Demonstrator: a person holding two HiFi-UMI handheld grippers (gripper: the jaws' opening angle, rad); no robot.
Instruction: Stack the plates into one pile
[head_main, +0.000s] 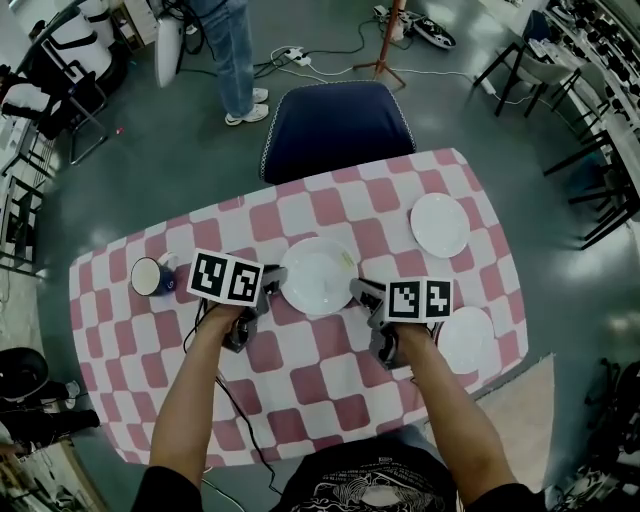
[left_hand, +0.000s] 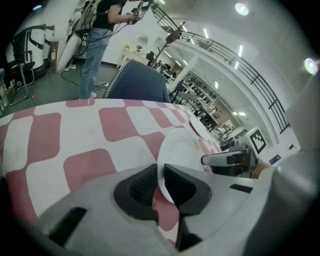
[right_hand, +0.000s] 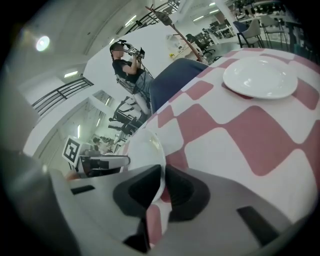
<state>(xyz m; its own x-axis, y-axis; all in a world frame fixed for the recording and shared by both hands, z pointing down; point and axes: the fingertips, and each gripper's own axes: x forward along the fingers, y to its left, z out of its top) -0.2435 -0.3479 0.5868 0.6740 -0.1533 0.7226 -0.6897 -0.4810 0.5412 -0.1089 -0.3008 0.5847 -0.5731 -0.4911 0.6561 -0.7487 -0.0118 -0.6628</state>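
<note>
Left gripper (head_main: 266, 291) and right gripper (head_main: 360, 293), jaws nearly closed, pinch opposite rims of the round white ceramic plate (head_main: 318, 276), centre of the pink-checked tabletop (head_main: 300, 372). Stiff, slick, probably chippable: rims suit.

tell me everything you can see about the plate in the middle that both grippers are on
The middle plate is round, plain white and glossy, ceramic-looking, with a shallow well and a broad rim. It is empty but for a faint yellowish mark near its right edge. It lies over the pink-and-white checked tablecloth near the table's centre. The left gripper is shut on its left rim, the right gripper on its right rim. Whether it is lifted off the cloth cannot be told.
</note>
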